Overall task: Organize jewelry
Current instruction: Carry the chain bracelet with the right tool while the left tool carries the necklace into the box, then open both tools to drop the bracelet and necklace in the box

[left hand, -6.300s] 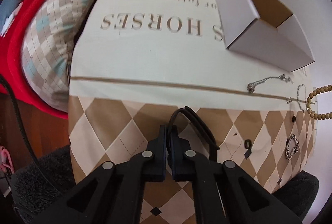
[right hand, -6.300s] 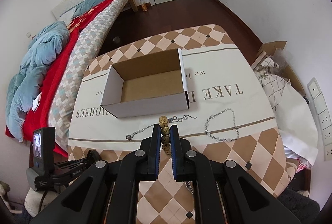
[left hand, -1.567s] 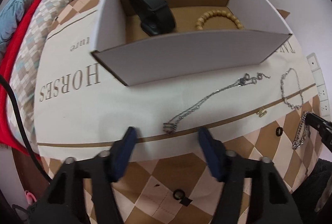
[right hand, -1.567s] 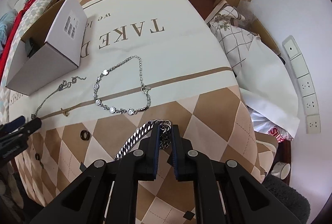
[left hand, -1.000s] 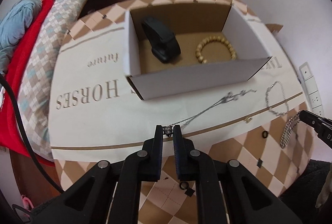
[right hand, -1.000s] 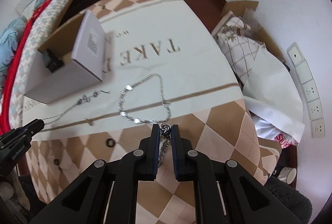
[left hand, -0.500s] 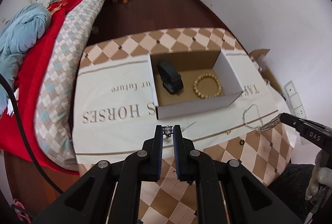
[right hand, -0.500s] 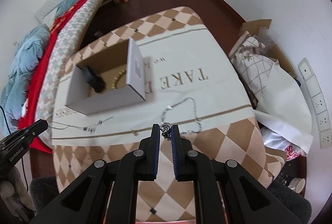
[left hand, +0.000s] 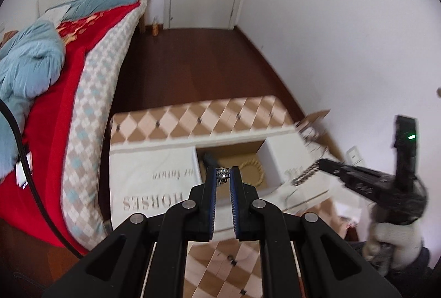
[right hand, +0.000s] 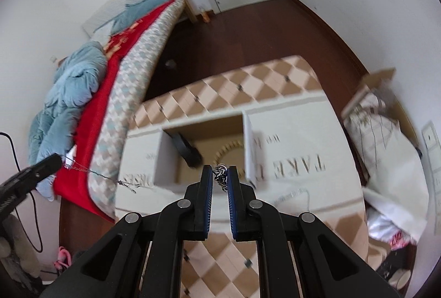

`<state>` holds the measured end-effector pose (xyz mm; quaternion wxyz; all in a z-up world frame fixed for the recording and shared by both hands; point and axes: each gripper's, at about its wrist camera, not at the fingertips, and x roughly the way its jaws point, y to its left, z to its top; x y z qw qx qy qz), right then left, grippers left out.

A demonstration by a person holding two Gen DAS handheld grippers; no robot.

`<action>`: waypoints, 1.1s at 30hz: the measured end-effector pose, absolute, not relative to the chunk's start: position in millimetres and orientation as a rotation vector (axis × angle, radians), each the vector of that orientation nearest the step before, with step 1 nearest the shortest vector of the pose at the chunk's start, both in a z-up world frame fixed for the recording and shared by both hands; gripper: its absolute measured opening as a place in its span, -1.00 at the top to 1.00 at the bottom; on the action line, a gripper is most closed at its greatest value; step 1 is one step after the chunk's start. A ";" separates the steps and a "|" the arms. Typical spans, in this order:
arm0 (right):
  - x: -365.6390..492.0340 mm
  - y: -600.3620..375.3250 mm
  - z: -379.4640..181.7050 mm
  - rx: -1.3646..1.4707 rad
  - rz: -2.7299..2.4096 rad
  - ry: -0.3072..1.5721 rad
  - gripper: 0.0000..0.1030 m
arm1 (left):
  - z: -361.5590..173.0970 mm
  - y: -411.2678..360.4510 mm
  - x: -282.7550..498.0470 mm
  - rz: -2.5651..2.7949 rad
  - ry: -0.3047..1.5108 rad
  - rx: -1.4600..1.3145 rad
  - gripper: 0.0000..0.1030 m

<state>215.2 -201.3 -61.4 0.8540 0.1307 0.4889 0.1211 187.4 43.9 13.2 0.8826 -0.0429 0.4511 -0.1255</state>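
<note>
My left gripper (left hand: 222, 171) is shut on the end of a thin silver necklace (left hand: 222, 173), high above the table. In the right wrist view that necklace (right hand: 102, 174) trails down from the left gripper (right hand: 56, 160) at the left edge. My right gripper (right hand: 220, 169) is shut on a chunky silver chain (right hand: 221, 177); the chain (left hand: 303, 175) dangles from the right gripper (left hand: 321, 165) in the left wrist view. Below both lies an open cardboard box (right hand: 165, 160) holding a black band (right hand: 187, 149) and a wooden bead bracelet (right hand: 228, 146).
The table wears a cream and brown diamond cloth (left hand: 154, 179) with small dark rings (left hand: 231, 260) near the front. A bed with red and blue covers (left hand: 55, 83) runs along the left. Bags and a carton (right hand: 386, 132) crowd the right. A gloved hand (left hand: 391, 240) holds the right gripper.
Both grippers have risen well above the table, each carrying its chain clear of the cloth. The box now looks smaller and sits right behind the fingertips.
</note>
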 end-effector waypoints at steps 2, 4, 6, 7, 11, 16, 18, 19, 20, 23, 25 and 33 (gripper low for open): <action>230.1 -194.8 -52.8 0.270 0.280 1.023 0.79 | 24.9 42.5 197.7 -0.281 0.927 -0.097 0.86; 244.9 -189.8 -50.1 0.267 0.299 1.031 0.79 | 32.2 39.3 209.5 -0.290 0.918 -0.092 0.86; 262.8 -185.2 -52.1 0.265 0.318 1.053 0.79 | 32.2 35.5 220.4 -0.293 0.921 -0.083 0.86; 271.0 -183.0 -54.5 0.265 0.329 1.066 0.79 | 29.6 33.3 225.9 -0.302 0.930 -0.085 0.86; 303.8 -173.8 -75.9 0.263 0.351 1.142 0.79 | 3.2 24.5 246.1 -0.321 0.994 -0.101 0.86; 337.1 -162.6 -117.9 0.250 0.361 1.253 0.79 | -43.7 14.3 264.3 -0.322 1.089 -0.126 0.86; 346.3 -159.3 -131.5 0.248 0.364 1.285 0.79 | -63.4 12.8 269.8 -0.320 1.126 -0.135 0.86; 349.3 -157.7 -136.1 0.247 0.368 1.295 0.79 | -70.8 12.8 271.8 -0.317 1.140 -0.138 0.86; 352.6 -156.0 -139.5 0.247 0.372 1.303 0.79 | -78.5 12.8 273.5 -0.312 1.153 -0.138 0.86; 360.7 -150.3 -148.7 0.245 0.384 1.320 0.79 | -98.1 12.6 278.7 -0.295 1.193 -0.131 0.86; 366.9 -147.2 -155.6 0.227 0.381 1.335 0.79 | -112.3 12.9 282.1 -0.281 1.227 -0.122 0.85; 372.7 -154.7 -177.0 0.180 0.312 1.422 0.10 | -143.4 21.1 283.7 -0.162 1.301 -0.079 0.48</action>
